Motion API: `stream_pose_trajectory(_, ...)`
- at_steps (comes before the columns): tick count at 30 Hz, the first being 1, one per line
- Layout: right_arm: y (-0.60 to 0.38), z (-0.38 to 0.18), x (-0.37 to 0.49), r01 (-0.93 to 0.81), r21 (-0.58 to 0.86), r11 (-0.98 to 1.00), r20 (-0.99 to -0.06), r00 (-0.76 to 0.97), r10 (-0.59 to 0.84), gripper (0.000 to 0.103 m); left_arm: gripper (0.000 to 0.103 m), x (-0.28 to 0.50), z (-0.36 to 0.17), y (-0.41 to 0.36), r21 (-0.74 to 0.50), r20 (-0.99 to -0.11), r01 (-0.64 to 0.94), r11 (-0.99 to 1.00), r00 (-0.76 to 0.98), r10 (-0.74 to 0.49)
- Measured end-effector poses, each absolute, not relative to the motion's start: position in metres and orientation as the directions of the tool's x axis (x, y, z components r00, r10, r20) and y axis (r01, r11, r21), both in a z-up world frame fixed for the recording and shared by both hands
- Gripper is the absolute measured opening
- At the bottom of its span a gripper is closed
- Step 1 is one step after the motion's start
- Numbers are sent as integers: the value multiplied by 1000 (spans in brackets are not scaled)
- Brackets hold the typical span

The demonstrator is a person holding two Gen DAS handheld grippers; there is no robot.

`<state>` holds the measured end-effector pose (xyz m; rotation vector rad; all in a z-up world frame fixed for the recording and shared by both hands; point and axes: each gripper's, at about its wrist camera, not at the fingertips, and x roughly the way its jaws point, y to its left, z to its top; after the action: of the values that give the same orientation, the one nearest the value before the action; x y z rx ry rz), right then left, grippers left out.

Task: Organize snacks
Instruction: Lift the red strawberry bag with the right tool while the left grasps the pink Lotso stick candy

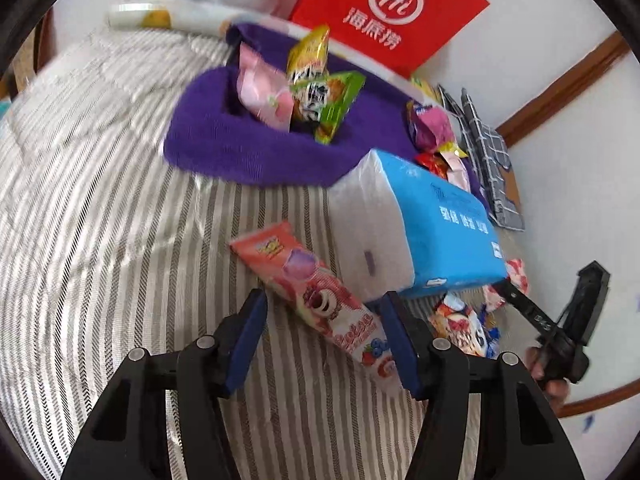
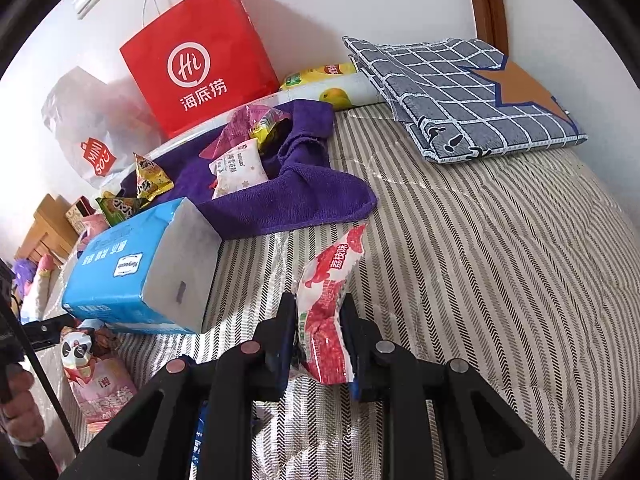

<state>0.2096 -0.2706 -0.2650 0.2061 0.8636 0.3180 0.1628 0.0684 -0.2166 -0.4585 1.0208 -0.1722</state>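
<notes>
In the left wrist view a long pink packet with a strawberry bear [image 1: 316, 300] lies slantwise on the striped bedcover [image 1: 120, 240]. My left gripper [image 1: 322, 304] stands open astride it; the right blue pad is close to the packet's edge and the left pad is apart from it. In the right wrist view my right gripper [image 2: 320, 304] is shut on a red-and-white snack packet [image 2: 328, 300], which sticks up above the cover. A purple towel [image 1: 240, 148] [image 2: 304, 196] behind holds several snack packets [image 1: 308, 92].
A blue tissue pack [image 1: 440, 220] [image 2: 132, 264] lies beside the towel. A panda snack packet [image 2: 80, 356] and others lie near it. A red paper bag [image 2: 200, 64] stands by the wall, beside a white plastic bag [image 2: 88, 132]. A folded checked cloth [image 2: 460, 96] lies at the back right.
</notes>
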Motion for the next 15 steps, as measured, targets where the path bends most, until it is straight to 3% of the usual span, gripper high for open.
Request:
stream_pose_trajectory(2, -272, -265, 210, -190, 314, 930, -709, 605, 363, 21, 51, 164, -216, 63, -421, -791, -73, 904, 516, -327)
stream_pose_trajectory(5, -274, -265, 210, -190, 330, 924, -702, 605, 375, 21, 21, 166, -220, 58, -406, -811, -72, 911, 487, -323)
stream_pose_trajectory(11, -281, -265, 208, -184, 368, 911, -682, 613, 399, 21, 19, 157, -209, 59, -217, -855, -83, 973, 498, -148)
stream_pose_trajectory(15, -281, -265, 208, -188, 362, 913, -686, 610, 397, 21, 35, 156, -211, 61, -98, -864, -78, 992, 500, -46)
